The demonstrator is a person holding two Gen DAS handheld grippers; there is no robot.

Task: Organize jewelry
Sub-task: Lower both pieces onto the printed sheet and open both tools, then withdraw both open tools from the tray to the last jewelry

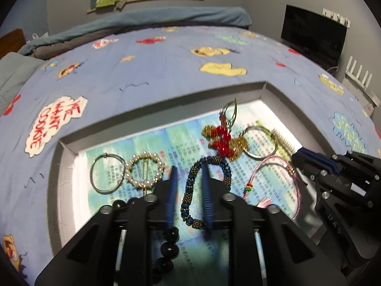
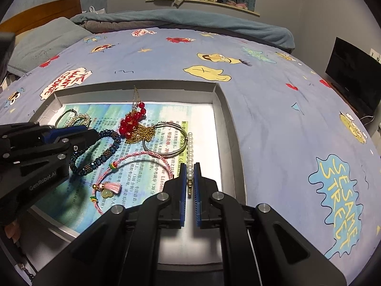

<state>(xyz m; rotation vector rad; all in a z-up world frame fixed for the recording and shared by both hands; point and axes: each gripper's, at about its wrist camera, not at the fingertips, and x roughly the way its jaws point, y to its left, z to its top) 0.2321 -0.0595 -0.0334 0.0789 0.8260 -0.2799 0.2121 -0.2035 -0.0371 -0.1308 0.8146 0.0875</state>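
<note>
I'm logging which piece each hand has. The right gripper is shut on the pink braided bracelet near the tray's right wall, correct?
Not quite. The right gripper is shut on the pearl strand near the tray's right wall; the pink braided bracelet lies free to its left, as the right wrist view shows.

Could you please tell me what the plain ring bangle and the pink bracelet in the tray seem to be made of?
Plain ring bangle: likely polished silvery metal, thin and glinting. Pink bracelet: apparently braided cord, matte and limp, with a tassel.
</note>
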